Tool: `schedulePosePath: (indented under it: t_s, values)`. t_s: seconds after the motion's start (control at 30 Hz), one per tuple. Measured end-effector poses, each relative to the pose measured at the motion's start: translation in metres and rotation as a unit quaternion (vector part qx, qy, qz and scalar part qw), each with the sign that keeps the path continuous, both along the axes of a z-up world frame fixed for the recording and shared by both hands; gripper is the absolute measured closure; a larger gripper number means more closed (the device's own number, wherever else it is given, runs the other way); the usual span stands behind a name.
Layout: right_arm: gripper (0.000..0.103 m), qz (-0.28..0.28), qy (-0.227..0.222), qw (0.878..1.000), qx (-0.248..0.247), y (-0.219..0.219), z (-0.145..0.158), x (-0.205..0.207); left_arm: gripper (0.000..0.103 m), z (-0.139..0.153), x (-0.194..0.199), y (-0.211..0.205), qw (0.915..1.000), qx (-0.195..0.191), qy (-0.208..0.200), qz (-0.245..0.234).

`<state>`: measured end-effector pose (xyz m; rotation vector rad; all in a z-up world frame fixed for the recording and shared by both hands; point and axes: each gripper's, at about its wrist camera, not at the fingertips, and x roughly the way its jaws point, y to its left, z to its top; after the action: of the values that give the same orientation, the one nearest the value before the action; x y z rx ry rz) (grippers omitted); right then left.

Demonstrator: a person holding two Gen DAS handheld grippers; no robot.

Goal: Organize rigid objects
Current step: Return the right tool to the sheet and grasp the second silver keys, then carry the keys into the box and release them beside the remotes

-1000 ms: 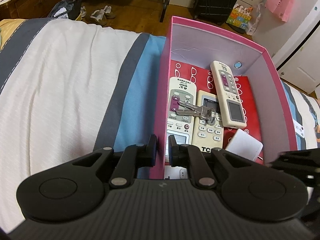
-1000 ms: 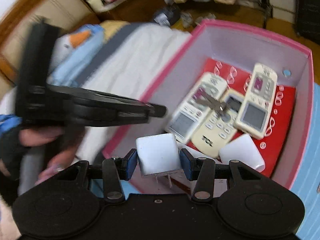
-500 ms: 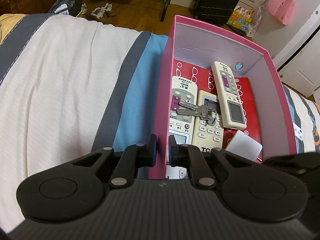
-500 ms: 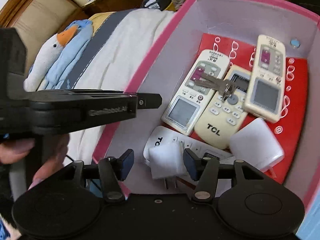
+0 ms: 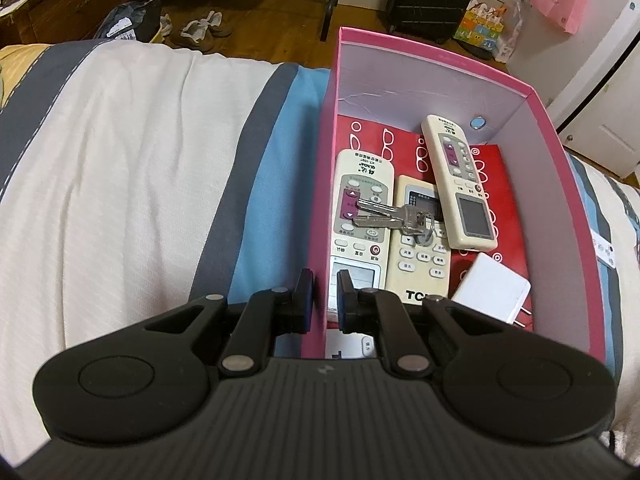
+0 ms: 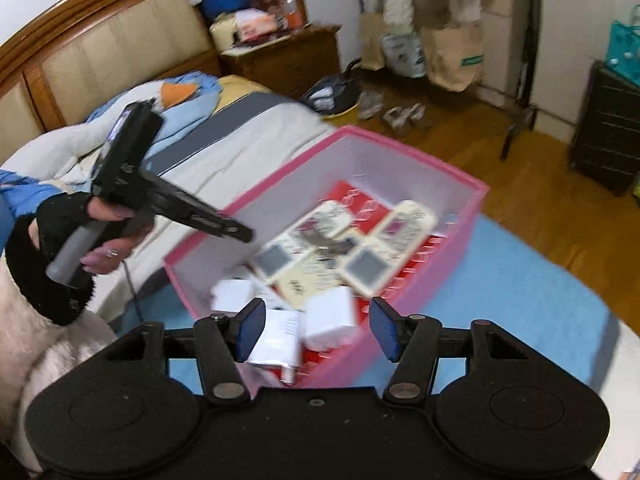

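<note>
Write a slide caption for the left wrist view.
Left claw grips the pink box wall; remotes, keys and charger inside.

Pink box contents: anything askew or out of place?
Only small things: the keys lie loose across two remotes, and a third remote sits tilted against them. Nothing spilled or damaged in the pink box.

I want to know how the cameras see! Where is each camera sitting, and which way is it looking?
Left wrist: on the left gripper, looking down into the pink box on the bed; its fingers pinch the box's wall.
Right wrist: on the right gripper, open above the box, facing the headboard; the person's left hand shows.
Both see the box, remotes and keys.
</note>
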<state>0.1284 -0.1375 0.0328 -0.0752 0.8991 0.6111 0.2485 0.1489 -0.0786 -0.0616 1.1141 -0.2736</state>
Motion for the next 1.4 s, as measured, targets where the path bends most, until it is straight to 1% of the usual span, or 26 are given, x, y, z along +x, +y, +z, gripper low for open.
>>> schedulePosePath:
  t_s: [0.03, 0.07, 0.1, 0.13, 0.2, 0.3, 0.37, 0.47, 0.5, 0.53, 0.57, 0.67, 0.8, 0.87, 0.97, 1.0, 1.03, 1.07, 1.1, 1.17, 1.3, 1.4]
  values:
    - [0.036, -0.008, -0.008, 1.0, -0.006, -0.009, -0.004, 0.0, 0.094, 0.0, 0.0, 0.0, 1.0, 0.001, -0.001, -0.001]
    - [0.034, -0.009, -0.017, 1.0, -0.023, -0.014, -0.011, -0.001, 0.094, 0.0, -0.001, -0.001, 1.0, 0.003, -0.002, -0.002]
    - [0.03, -0.006, -0.026, 0.999, -0.047, -0.016, -0.02, 0.001, 0.094, 0.0, -0.001, -0.001, 1.0, 0.006, -0.003, -0.003]
    - [0.03, -0.004, -0.032, 0.997, -0.073, -0.02, -0.031, 0.002, 0.094, 0.0, -0.002, -0.002, 1.0, 0.007, -0.005, -0.004]
    - [0.03, -0.01, -0.033, 0.994, -0.106, -0.028, -0.056, 0.007, 0.094, 0.0, -0.002, -0.001, 1.0, 0.004, -0.004, 0.001]
    - [0.031, -0.036, -0.014, 0.989, -0.142, -0.035, -0.086, 0.016, 0.094, -0.002, -0.001, 0.001, 1.0, -0.002, 0.001, 0.004]
    - [0.031, -0.045, -0.004, 0.989, -0.139, -0.04, -0.1, 0.022, 0.094, -0.001, 0.0, 0.0, 1.0, 0.001, 0.002, 0.004]
    - [0.034, -0.064, 0.043, 0.987, -0.142, -0.046, -0.117, 0.037, 0.094, -0.001, 0.0, -0.003, 1.0, 0.009, -0.001, 0.003]
    - [0.043, -0.078, 0.07, 0.983, -0.148, -0.049, -0.124, 0.045, 0.094, -0.001, -0.001, -0.003, 1.0, 0.008, 0.0, 0.005]
    - [0.05, -0.092, 0.084, 0.981, -0.149, -0.053, -0.129, 0.049, 0.094, -0.001, -0.001, -0.002, 1.0, 0.006, 0.001, 0.008]
    - [0.051, -0.104, 0.089, 0.979, -0.149, -0.057, -0.132, 0.053, 0.094, -0.001, -0.001, -0.001, 0.9999, 0.004, 0.002, 0.009]
    - [0.052, -0.115, 0.068, 0.976, -0.173, -0.061, -0.138, 0.058, 0.094, 0.001, -0.001, -0.001, 1.0, 0.003, 0.0, 0.009]
    - [0.049, -0.107, 0.052, 0.977, -0.18, -0.057, -0.145, 0.064, 0.094, 0.0, -0.001, -0.001, 1.0, 0.004, -0.002, 0.007]
    - [0.049, -0.107, 0.045, 0.978, -0.174, -0.059, -0.147, 0.066, 0.094, 0.0, -0.002, -0.001, 1.0, 0.004, -0.003, 0.006]
    - [0.049, -0.121, 0.044, 0.979, -0.16, -0.062, -0.148, 0.068, 0.094, 0.0, -0.002, -0.002, 0.9999, 0.008, -0.005, 0.004]
    - [0.059, -0.127, 0.042, 0.979, -0.156, -0.062, -0.148, 0.069, 0.094, 0.0, -0.003, -0.003, 0.9999, 0.01, -0.006, 0.004]
    - [0.079, -0.13, 0.041, 0.979, -0.153, -0.06, -0.147, 0.067, 0.094, 0.001, -0.003, -0.003, 0.9999, 0.012, -0.007, 0.003]
    - [0.086, -0.133, 0.04, 0.979, -0.152, -0.059, -0.147, 0.067, 0.094, 0.001, -0.003, -0.004, 0.9999, 0.014, -0.008, 0.002]
    - [0.091, -0.137, 0.038, 0.978, -0.151, -0.057, -0.146, 0.066, 0.094, 0.001, -0.003, -0.005, 0.9998, 0.015, -0.009, 0.002]
    - [0.092, -0.14, 0.031, 0.979, -0.148, -0.055, -0.144, 0.062, 0.094, 0.002, -0.004, -0.005, 0.9998, 0.017, -0.009, 0.001]
    - [0.093, -0.162, 0.014, 0.981, -0.106, -0.06, -0.125, 0.056, 0.094, 0.002, -0.004, -0.005, 0.9998, 0.018, -0.01, 0.001]
    - [0.101, -0.174, -0.003, 0.983, -0.066, -0.063, -0.108, 0.05, 0.094, 0.002, -0.004, -0.006, 0.9998, 0.018, -0.01, 0.001]
